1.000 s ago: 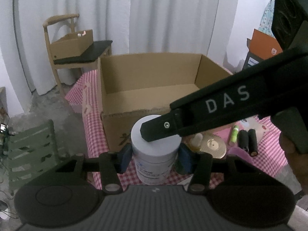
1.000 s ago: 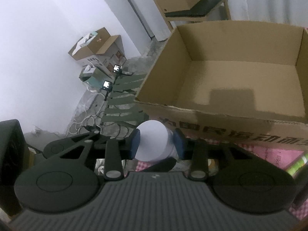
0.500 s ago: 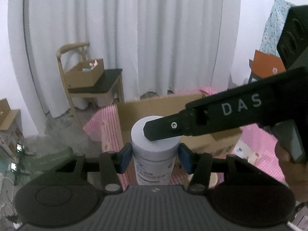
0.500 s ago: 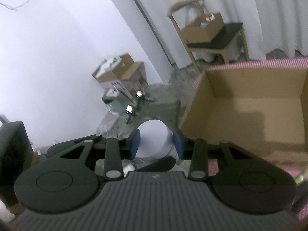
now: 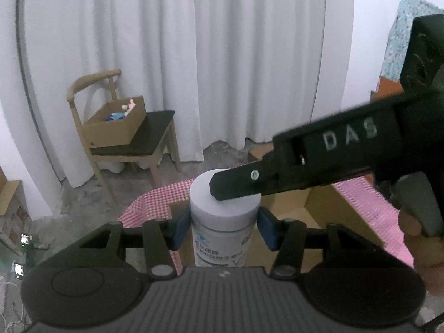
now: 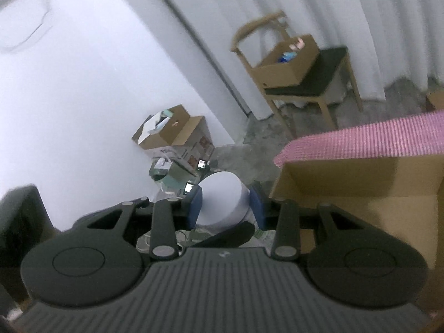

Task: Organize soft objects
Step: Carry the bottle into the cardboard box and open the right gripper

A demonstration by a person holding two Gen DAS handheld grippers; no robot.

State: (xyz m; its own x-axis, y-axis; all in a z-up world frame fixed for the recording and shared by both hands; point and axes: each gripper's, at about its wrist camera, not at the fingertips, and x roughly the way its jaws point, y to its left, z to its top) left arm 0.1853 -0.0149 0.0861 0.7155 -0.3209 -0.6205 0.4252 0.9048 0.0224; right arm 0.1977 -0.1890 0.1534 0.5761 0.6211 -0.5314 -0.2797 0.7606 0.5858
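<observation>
Both grippers pinch one white-lidded canister (image 5: 222, 222), the left gripper (image 5: 222, 229) on its body, the right gripper (image 6: 226, 206) on its lid, held above the open cardboard box (image 6: 360, 194); uneven pulls could twist it loose.

a home room: white curtains (image 5: 194, 55), wooden chair (image 5: 122, 133), checkered tablecloth (image 6: 360, 144).
</observation>
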